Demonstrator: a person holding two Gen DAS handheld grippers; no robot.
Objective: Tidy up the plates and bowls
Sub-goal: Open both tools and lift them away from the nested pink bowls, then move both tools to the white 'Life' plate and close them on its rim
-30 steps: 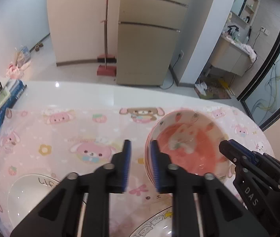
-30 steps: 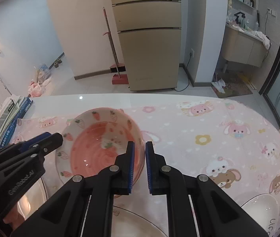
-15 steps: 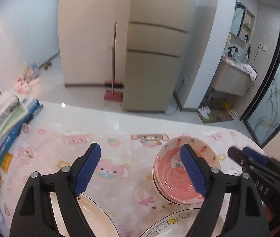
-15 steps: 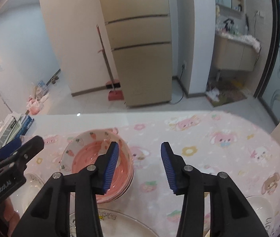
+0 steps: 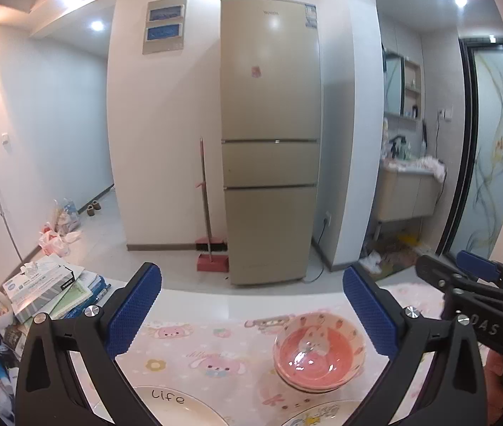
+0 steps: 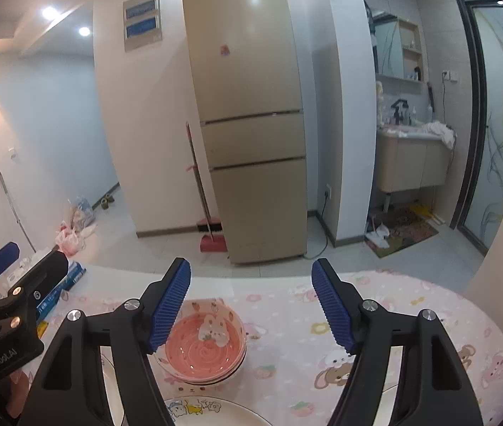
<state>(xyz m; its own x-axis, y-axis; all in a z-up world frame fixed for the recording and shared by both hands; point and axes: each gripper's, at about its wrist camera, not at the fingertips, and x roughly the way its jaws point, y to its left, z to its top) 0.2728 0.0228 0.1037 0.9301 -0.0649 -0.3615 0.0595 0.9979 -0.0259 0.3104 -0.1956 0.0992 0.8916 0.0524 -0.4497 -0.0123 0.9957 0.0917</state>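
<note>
Where a second ago pressed nearly together over the bowl rim, now spread wide and holding nothing: left gripper with blue pads far apart, right gripper likewise parted. Also raised and pulled back since then, with far more of the room showing above the fingertips. Between and just below the right gripper's fingers, nearer its left pad: pink bowl stack, mouth facing straight up, round, so no long axis to speak of, at least two rims visible one inside the other. Same stack below and inboard of the left gripper's right finger, apart from it. Resting flat on a pink cartoon tablecloth. Nearer than the stack, at the bottom edge between the right gripper's fingers, a white plate with cartoon figures, just beside the stack. Under the left gripper's left finger, a white plate lettered "Life", well apart from the bowls. Beyond the left finger, a pile of books and boxes at the table edge. Far past all fingertips, a beige three-door fridge with a red broom and dustpan leaning beside it.
</note>
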